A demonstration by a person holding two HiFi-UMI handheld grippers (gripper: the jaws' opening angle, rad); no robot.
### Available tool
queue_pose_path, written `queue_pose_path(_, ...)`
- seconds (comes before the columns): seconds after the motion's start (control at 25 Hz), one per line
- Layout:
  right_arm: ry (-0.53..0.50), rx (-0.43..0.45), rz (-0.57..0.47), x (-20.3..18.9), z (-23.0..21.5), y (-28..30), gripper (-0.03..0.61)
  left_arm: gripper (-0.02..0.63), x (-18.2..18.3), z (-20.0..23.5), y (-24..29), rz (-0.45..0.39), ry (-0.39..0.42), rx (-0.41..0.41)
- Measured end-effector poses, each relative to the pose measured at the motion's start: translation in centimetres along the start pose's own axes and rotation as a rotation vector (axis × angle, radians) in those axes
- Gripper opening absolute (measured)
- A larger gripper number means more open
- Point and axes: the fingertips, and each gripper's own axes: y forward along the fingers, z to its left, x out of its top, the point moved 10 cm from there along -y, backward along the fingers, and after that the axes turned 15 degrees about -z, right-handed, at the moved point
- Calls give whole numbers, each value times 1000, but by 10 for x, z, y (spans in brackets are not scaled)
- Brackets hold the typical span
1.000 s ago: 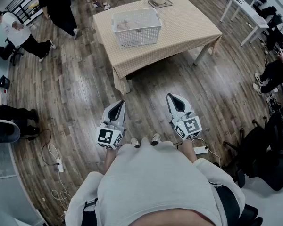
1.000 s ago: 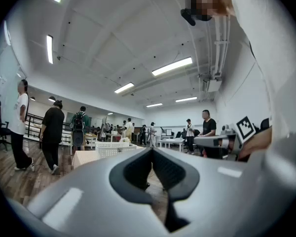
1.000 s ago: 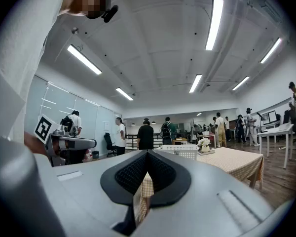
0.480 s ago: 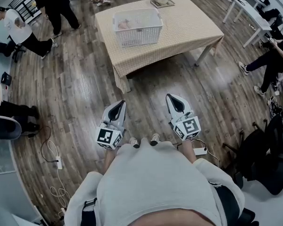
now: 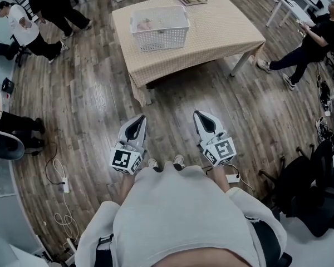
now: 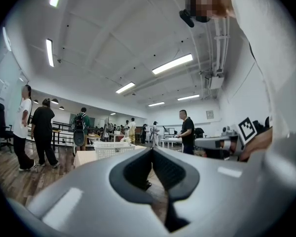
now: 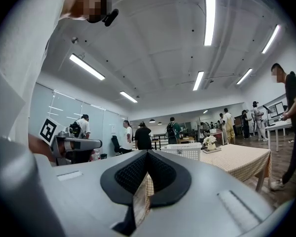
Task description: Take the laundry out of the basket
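Both pairs of jaws were pressed together, nothing held: left gripper (image 5: 139,121), right gripper (image 5: 200,117). Basket (image 5: 161,39) holding laundry (image 5: 145,24) stood on table (image 5: 222,26), well apart at 12 o'clock (long axis 9-to-3). Left gripper judged marginally nearer.

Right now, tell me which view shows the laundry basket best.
The head view: it looks down into the basket, showing the laundry inside. The left gripper view and right gripper view show only its distant side wall.
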Motion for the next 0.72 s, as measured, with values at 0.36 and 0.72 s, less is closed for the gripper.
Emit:
queue_pose_path(0.36,27,41,4,-9,-21,-5,-2,11,-5,-22,6,15,20,55)
queue_pose_path(0.72,26,79,8,-19,-36,23,-2,11,-13,-6,20,29,23,89)
